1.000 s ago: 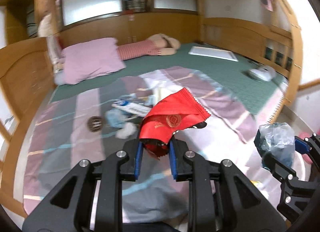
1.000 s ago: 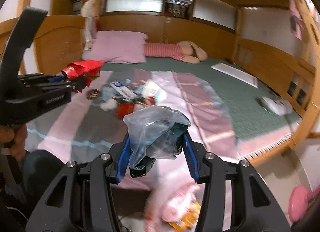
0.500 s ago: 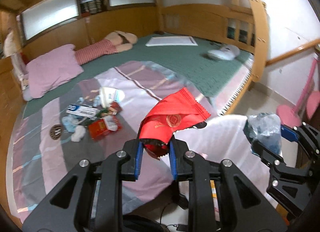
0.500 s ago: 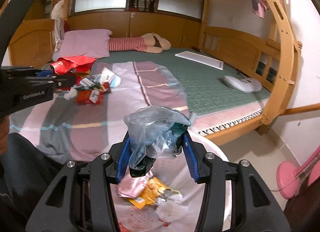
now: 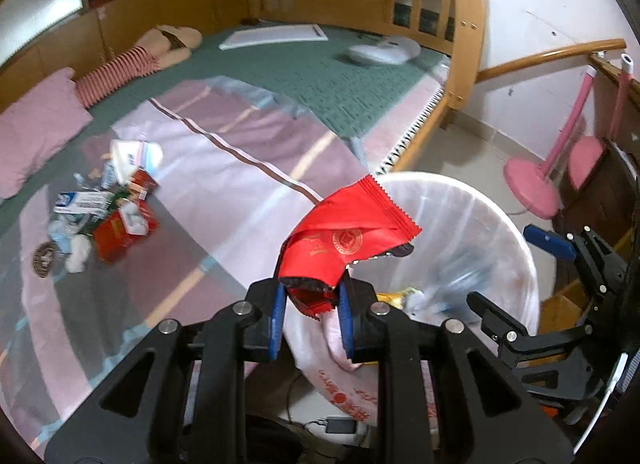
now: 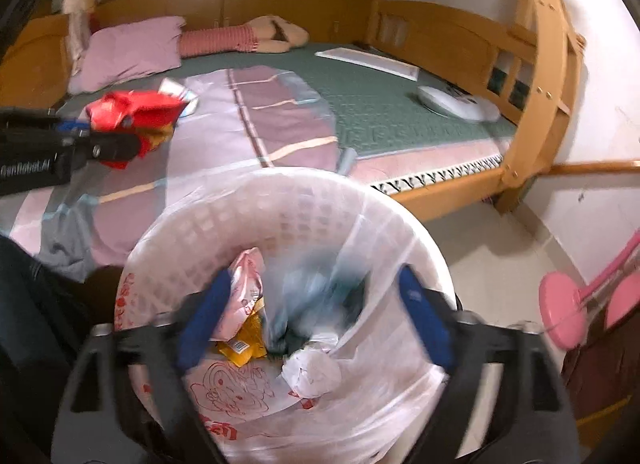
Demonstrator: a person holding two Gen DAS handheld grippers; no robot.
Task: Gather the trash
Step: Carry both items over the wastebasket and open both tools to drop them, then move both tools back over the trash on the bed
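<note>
While the red wrapper (image 5: 347, 238) is sitting pinched at its lower end between the narrowed jaws of the left gripper (image 5: 311, 306), its long axis is running up and forward-right from the fingers, with the serrated free end overhanging the near-left rim of the bin (image 5: 516, 240). The bin, a white mesh basket lined with a thin white bag, is standing on the floor just beside the near edge of the bed (image 5: 328, 84). It is lying forward and to the right of the left gripper, so the coming move is judged to be a short carry rightward until the wrapper is hanging over the bin's opening rather than its rim.

The right gripper (image 6: 316, 320) is the nearer of the two to the bin: it is hovering directly above the opening with its jaws spread wide. A crumpled clear plastic bag (image 6: 316, 304) is appearing blurred between the jaws and apart from both blue pads; it is judged to be dropping into the bin. Pink and yellow packets (image 6: 244, 316) and a white wad (image 6: 316, 372) are already lying at the bottom.

More trash (image 5: 104, 208), including a red box, a toothpaste carton and tissues, is lying on the striped blanket (image 5: 224, 168) toward the left side of the bed, well apart from both grippers. A pink pillow (image 5: 36, 132) is resting near the bed's far left corner.
</note>
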